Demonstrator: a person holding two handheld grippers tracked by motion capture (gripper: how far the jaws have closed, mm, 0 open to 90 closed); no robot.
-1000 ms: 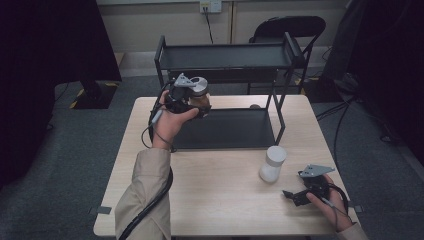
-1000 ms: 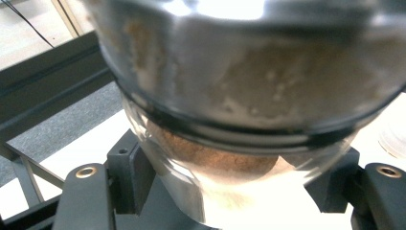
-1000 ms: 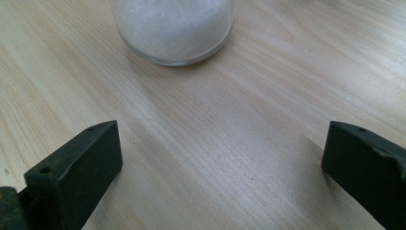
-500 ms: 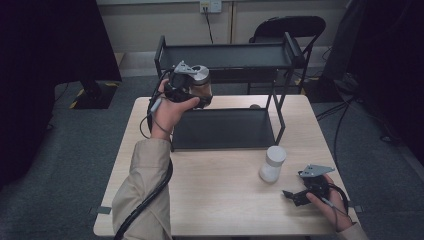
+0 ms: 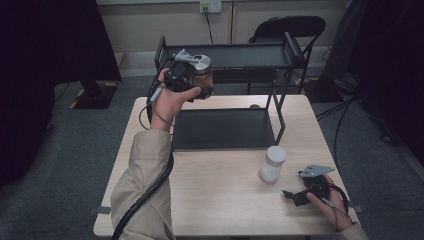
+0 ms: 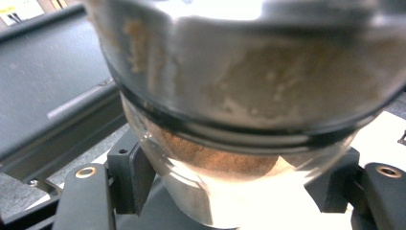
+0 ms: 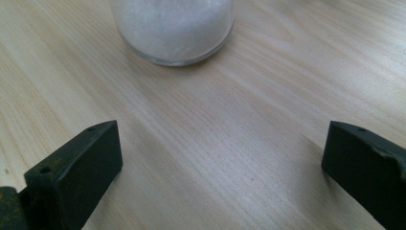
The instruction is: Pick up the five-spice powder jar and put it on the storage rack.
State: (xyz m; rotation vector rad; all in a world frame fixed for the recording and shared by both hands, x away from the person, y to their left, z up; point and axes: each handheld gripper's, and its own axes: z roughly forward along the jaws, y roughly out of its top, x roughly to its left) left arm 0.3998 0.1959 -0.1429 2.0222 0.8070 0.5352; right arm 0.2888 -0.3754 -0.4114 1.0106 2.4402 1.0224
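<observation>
Jar (image 5: pixel 202 76) with brown powder is held up in the air by the left gripper (image 5: pixel 186 75), in front of the left end of the upper shelf (image 5: pixel 235 54) of the black rack (image 5: pixel 225 127), well above the tabletop (image 5: pixel 215 200). The jaws are clamped on the glass body of the jar, below its metal lid.

From largest to smallest, the following is seen. One wooden tabletop carries one black rack with two levels; the lower tray (image 5: pixel 222 129) is lying flat on the wood. One dark chair (image 5: pixel 290 27) is placed behind the rack. Two jars are counted: the brown one in the air and one white jar (image 5: pixel 273 163) standing upright on the tabletop, near the front right corner of the lower tray. Two grippers are counted, one in each hand.

In the high view the whole arrangement is given. In the left gripper view the jar (image 6: pixel 249 115) is shown very close: brown powder is stuck on the glass wall, and the black pads (image 6: pixel 129 175) are pressed on both sides. Behind it the edge of the shelf (image 6: pixel 52 91) is seen.

In the right gripper view the jaws of the right gripper (image 7: pixel 220 172) are wide apart, low over the bare wood, and nothing is between them. The bottom of the white jar (image 7: pixel 174 26) is just in front of them, not touched.

Wide free room is left on the front half of the tabletop, between the two forearms. The right gripper (image 5: pixel 306 191) is near the front right edge.
</observation>
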